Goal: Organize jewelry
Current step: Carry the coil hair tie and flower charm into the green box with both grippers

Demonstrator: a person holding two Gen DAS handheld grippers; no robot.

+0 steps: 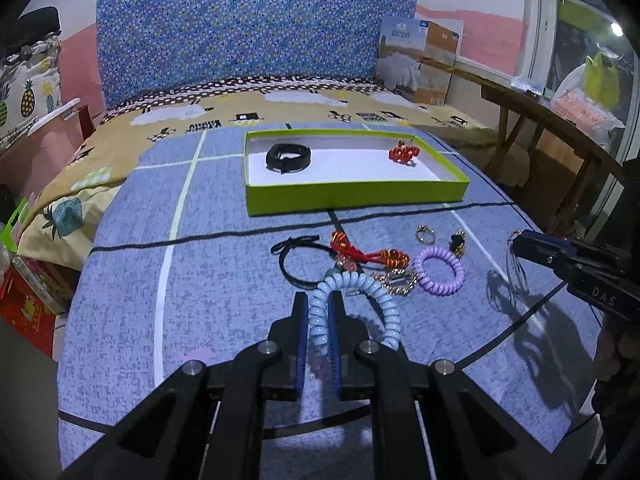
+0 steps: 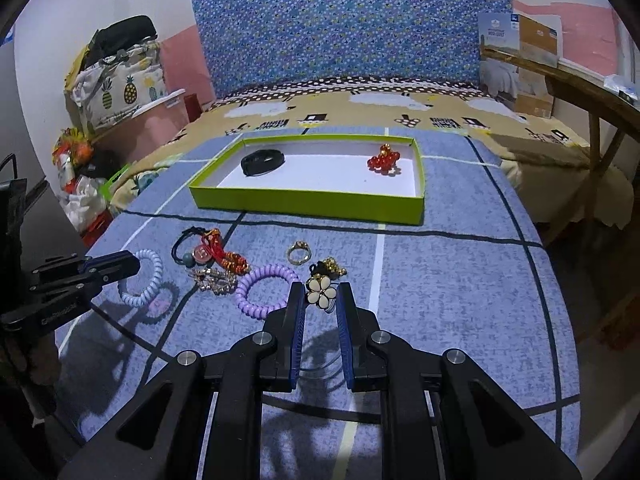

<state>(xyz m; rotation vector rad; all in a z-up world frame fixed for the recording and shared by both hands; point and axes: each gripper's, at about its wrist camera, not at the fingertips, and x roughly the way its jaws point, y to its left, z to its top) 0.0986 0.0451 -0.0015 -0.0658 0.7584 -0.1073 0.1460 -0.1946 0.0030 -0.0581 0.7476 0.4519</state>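
My left gripper [image 1: 319, 300] clamps the pale blue coil hair tie [image 1: 362, 298], lifted above the blue bedspread [image 1: 224, 280]. My right gripper [image 2: 318, 300] pinches a cream flower hair ornament [image 2: 319, 292]. Green tray [image 2: 308, 198] lies ahead, black band [image 2: 263, 161] left, red beads [image 2: 383, 162] right, bare floor between. Purple coil [image 2: 262, 286] sits just beside my right fingers

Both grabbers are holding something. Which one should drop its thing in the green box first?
Probably the right gripper: its flower piece hangs lifted, nearly in line with the green box. The left gripper, shut on the blue coil band, looks off to the side.
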